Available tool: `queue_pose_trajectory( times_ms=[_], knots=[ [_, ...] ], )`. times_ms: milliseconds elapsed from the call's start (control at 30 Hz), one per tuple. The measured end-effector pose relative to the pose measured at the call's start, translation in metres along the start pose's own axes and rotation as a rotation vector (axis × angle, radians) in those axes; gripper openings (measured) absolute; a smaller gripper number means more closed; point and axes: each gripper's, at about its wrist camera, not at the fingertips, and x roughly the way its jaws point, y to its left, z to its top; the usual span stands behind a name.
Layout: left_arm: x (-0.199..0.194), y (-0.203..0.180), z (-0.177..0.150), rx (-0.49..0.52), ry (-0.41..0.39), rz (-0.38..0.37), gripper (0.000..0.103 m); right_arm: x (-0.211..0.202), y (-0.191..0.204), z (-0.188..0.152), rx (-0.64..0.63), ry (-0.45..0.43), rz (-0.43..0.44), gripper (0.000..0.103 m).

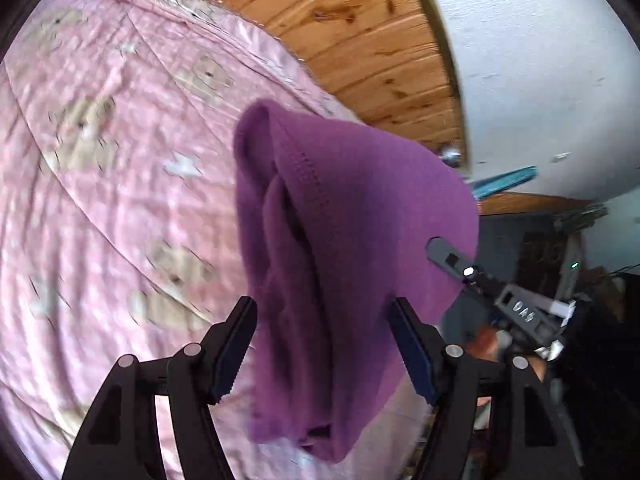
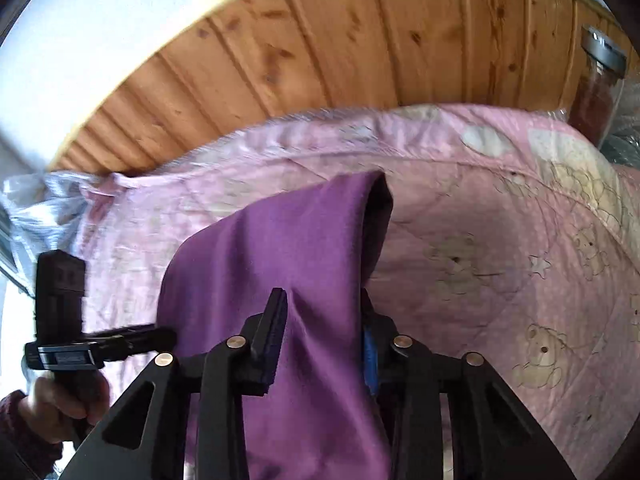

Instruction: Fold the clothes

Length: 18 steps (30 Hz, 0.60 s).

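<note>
A purple garment hangs bunched above a pink quilted bed, draped between the wide-apart fingers of the left gripper; the right gripper pinches it. Best lowered flat and smoothed first

The garment hangs above the bed, draped between the fingers of the left gripper in the near middle of the left wrist view, with the right gripper at its right edge. In the right wrist view the garment runs between the right gripper's fingers. A panelled wall stands behind the bed; a jar sits far right.
</note>
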Motion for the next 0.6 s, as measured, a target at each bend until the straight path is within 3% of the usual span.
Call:
queue_pose_trajectory(
  times_ms=[67,133,233,300,400,433,500,567,600],
  knots=[
    [0.009,0.012,0.014,-0.008,-0.003,0.176,0.07,0.015,-0.029,-0.005,0.077,0.044,-0.036,0.035],
    [-0.006,0.014,0.017,-0.037,-0.055,0.163,0.07,-0.008,-0.047,-0.018,0.162,-0.037,0.016,0.037],
    [-0.037,0.001,0.005,-0.026,-0.123,0.093,0.07,-0.057,-0.047,-0.05,0.188,-0.184,0.096,0.038],
    [-0.043,-0.021,-0.013,0.004,-0.12,-0.003,0.07,-0.077,-0.033,-0.071,0.149,-0.24,0.164,0.038],
    [-0.024,-0.053,-0.048,0.086,-0.033,-0.112,0.07,-0.046,-0.005,-0.1,0.011,-0.125,0.207,0.036],
    [-0.011,-0.059,-0.057,0.124,-0.005,-0.089,0.07,-0.029,-0.004,-0.108,-0.033,-0.074,0.158,0.034],
    [0.013,-0.056,-0.069,0.176,0.019,0.042,0.07,-0.003,-0.019,-0.127,-0.083,-0.01,0.027,0.031],
    [0.025,-0.033,-0.073,0.141,0.057,0.148,0.07,-0.014,-0.037,-0.134,-0.029,-0.035,0.024,0.032],
    [0.024,-0.025,-0.074,0.107,0.071,0.136,0.071,-0.025,-0.038,-0.133,-0.013,-0.06,0.016,0.037]
  ],
)
